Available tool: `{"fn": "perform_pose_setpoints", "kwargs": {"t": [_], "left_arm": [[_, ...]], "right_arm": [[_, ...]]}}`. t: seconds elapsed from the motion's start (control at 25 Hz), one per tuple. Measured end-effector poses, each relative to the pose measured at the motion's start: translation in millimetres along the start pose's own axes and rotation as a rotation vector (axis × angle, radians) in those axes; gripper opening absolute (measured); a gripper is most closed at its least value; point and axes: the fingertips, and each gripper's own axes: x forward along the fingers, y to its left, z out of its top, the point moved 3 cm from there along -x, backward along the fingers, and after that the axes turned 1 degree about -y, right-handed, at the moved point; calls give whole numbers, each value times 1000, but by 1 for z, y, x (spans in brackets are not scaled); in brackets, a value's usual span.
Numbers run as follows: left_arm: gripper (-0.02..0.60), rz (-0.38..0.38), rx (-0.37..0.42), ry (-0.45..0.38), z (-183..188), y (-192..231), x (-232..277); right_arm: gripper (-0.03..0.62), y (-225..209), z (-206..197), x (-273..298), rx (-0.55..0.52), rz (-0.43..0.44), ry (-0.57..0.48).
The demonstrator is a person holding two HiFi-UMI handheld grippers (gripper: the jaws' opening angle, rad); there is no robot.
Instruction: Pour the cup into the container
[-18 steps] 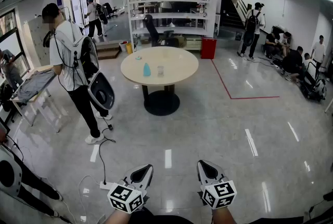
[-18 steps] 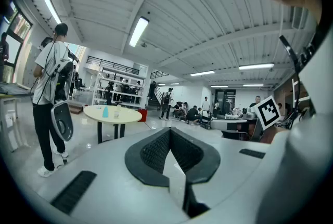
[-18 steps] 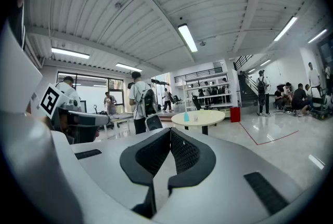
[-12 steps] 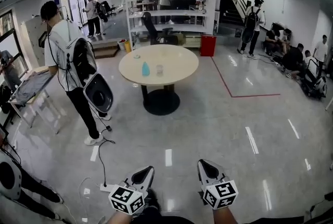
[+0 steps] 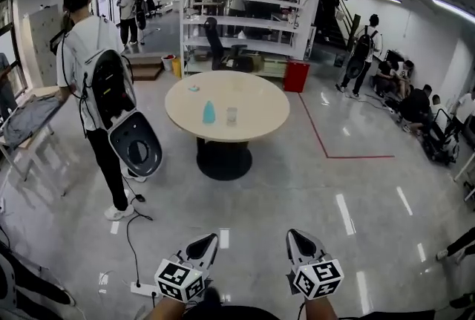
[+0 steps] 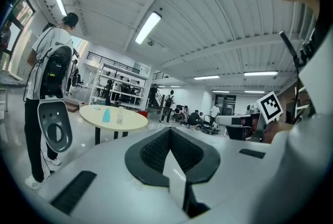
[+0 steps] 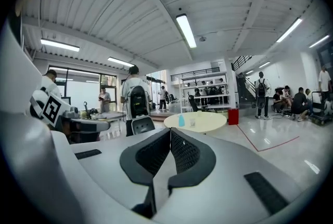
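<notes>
Left gripper (image 5: 207, 242) and right gripper (image 5: 295, 238) pinched tight, empty, far from the round table (image 5: 256, 120): approach phase, next must reach the blue cup (image 5: 209, 112), jaws parted

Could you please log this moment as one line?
left gripper: shut, empty | right gripper: shut, empty | light blue vessel, clear glass: on round beige table | pour: not started

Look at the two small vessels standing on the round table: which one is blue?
The left vessel, as the head view shows it, is blue. The cup just right of it is clear. Both stand near the middle of the table.
</notes>
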Motion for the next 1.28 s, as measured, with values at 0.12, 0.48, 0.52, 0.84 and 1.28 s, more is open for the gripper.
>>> {"fn": "perform_pose_setpoints", "kwargs": {"t": [0.12, 0.48, 0.52, 0.84, 1.28], "left_arm": [[2, -7, 11, -6, 20, 40, 20], [2, -42, -55, 6, 42, 133, 83], [2, -37, -60, 7, 46, 138, 90], [2, -13, -30, -15, 59, 200, 184], [2, 72, 34, -31, 122, 253, 365]], "right_arm": [[6, 2, 19, 45, 2, 0, -10], [6, 6, 36, 167, 1, 34, 39], [6, 3, 42, 176, -1, 43, 36], [6, -52, 36, 289, 28, 82, 1], [6, -183, 88, 437, 14, 176, -64]]}}
